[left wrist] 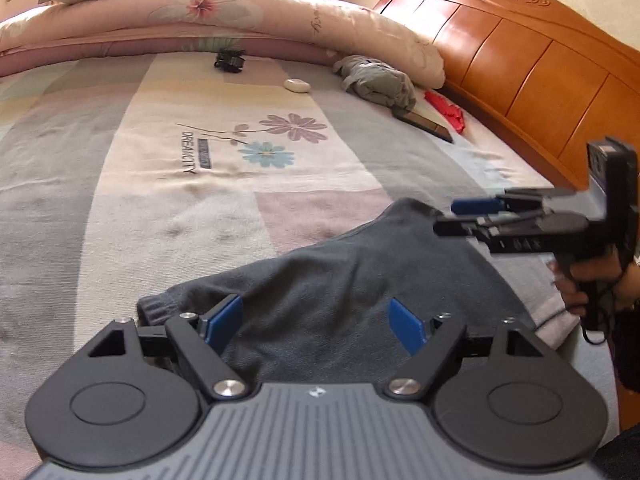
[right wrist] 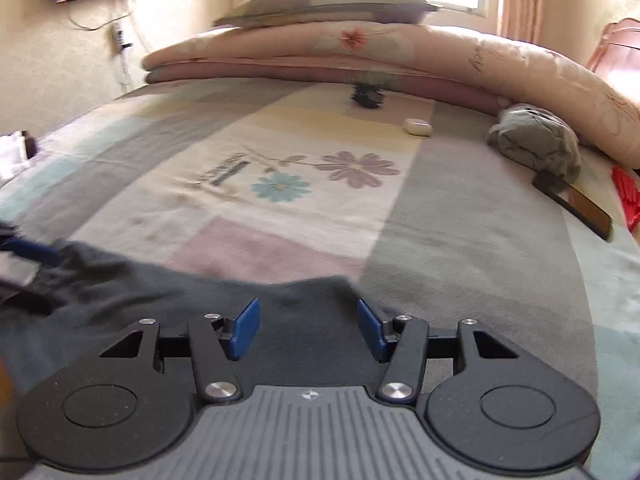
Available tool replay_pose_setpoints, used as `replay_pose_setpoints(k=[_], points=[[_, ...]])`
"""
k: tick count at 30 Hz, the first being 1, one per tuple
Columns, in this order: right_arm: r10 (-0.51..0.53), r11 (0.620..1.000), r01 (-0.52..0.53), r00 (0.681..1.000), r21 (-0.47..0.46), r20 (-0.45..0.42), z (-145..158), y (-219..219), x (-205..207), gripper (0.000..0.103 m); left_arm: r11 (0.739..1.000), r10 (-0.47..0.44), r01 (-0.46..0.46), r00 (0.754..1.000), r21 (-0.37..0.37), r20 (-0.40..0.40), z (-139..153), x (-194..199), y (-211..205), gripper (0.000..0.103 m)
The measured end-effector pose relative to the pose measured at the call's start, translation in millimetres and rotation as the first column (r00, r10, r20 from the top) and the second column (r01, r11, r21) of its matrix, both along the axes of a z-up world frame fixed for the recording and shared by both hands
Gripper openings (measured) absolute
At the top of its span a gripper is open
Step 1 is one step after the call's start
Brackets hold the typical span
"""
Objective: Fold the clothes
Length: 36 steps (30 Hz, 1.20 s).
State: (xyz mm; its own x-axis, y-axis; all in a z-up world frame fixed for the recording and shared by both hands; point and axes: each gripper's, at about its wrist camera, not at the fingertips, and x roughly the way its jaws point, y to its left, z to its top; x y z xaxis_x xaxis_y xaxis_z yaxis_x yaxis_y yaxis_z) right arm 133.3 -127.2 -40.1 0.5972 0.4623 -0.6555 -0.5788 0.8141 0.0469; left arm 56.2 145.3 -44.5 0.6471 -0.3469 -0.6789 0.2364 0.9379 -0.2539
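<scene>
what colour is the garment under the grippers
Dark grey garment, clearest in the left wrist view.

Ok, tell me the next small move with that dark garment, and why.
Probably lower both grippers and close them on the dark garment. The left gripper and the right gripper both hang open above it, gripping nothing, and it lies rumpled on the bedspread. It needs a hold on two edges before it can be spread flat and folded.

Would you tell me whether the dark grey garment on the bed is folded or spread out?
Partly folded: the dark grey garment lies bunched, with creases and a raised hump, not flat.
</scene>
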Motion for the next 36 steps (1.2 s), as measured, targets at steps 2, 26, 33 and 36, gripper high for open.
replay_pose_setpoints(k=[2,26,33,36], points=[[0.006,1.000,-0.006,1.000,-0.004,-0.012,-1.7,-2.9,-19.4,0.059,0.999,-0.035,0.035,0.999,-0.020,-0.002,-3.3,6.0,-11.2,0.080],[-0.046,0.998,0.049,0.996,0.050,-0.072,-25.0,-30.7,-74.7,0.071,1.000,0.024,-0.022,0.992,0.022,-0.122,-23.7,8.0,-28.2,0.081],[-0.045,0.996,0.051,0.996,0.078,-0.080,-22.4,-32.2,-79.3,0.074,0.996,0.090,-0.089,0.993,0.005,-0.077,-1.0,-16.6,-7.9,0.085],[-0.051,0.995,0.060,0.993,0.085,-0.108,-28.1,-33.8,-79.3,0.077,0.990,0.138,-0.137,0.978,0.017,-0.156,-16.6,-12.8,2.2,0.083]])
